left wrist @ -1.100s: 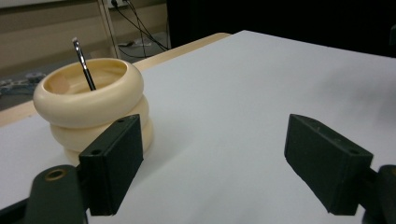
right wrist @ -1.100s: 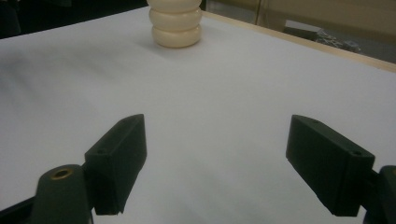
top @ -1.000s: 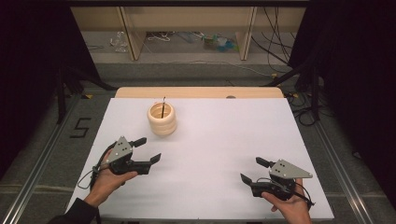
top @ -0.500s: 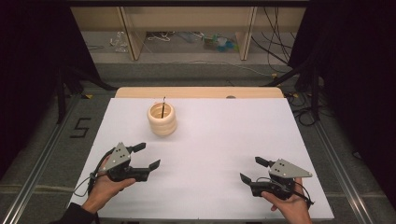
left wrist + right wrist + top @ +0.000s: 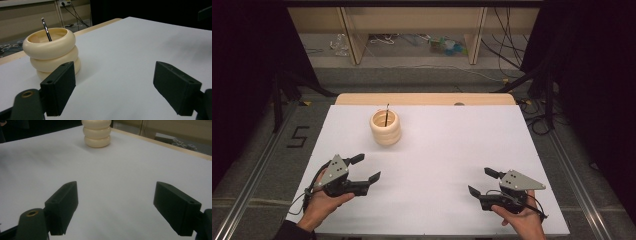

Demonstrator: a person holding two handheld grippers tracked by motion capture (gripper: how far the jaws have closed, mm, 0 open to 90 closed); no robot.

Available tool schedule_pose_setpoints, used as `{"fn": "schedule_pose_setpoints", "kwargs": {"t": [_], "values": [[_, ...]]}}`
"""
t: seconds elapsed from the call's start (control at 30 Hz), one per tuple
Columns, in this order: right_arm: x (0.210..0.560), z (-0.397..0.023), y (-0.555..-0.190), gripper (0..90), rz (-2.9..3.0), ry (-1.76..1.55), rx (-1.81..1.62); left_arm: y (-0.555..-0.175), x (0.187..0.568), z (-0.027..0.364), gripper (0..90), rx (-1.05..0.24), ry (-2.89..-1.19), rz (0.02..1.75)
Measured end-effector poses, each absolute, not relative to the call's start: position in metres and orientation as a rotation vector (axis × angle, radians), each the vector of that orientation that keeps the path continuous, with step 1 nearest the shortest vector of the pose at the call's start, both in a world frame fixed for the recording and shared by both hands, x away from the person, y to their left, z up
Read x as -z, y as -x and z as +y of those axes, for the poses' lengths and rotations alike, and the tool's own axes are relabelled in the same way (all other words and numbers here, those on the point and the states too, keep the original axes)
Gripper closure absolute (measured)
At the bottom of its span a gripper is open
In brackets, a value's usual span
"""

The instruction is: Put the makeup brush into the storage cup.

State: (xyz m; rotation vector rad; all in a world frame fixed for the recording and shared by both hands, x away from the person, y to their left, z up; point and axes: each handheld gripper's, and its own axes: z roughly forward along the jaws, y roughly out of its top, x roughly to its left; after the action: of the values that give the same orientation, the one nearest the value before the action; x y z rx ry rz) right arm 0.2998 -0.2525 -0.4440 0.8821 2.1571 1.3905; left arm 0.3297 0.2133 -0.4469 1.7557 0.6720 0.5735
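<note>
From above, the left gripper (image 5: 366, 168) and right gripper (image 5: 480, 182) sit low on the white table (image 5: 452, 150), jaws spread, nothing held; the cream ribbed holder (image 5: 385, 127) stands further back on the left; the left gripper view catches the thin metal stick (image 5: 46, 29) inside the holder (image 5: 51, 52); the right gripper view just gets the holder's (image 5: 97, 132) outside, far off.

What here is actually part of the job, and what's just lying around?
Part of the job:
- cream ribbed holder
- thin dark stick standing in it
- left gripper, jaws open
- right gripper, jaws open

Just lying about:
- cables and clutter on the floor beyond the table
- wooden shelving
</note>
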Motion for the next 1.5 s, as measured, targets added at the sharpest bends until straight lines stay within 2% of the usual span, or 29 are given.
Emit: {"fn": "schedule_pose_setpoints", "kwargs": {"t": [1.5], "values": [[0.441, -0.252, -0.296, 19.1, 2.140, -0.910, -1.421, -0.313, 0.445, 0.215, 16.8, -0.582, -1.734, 0.666]]}}
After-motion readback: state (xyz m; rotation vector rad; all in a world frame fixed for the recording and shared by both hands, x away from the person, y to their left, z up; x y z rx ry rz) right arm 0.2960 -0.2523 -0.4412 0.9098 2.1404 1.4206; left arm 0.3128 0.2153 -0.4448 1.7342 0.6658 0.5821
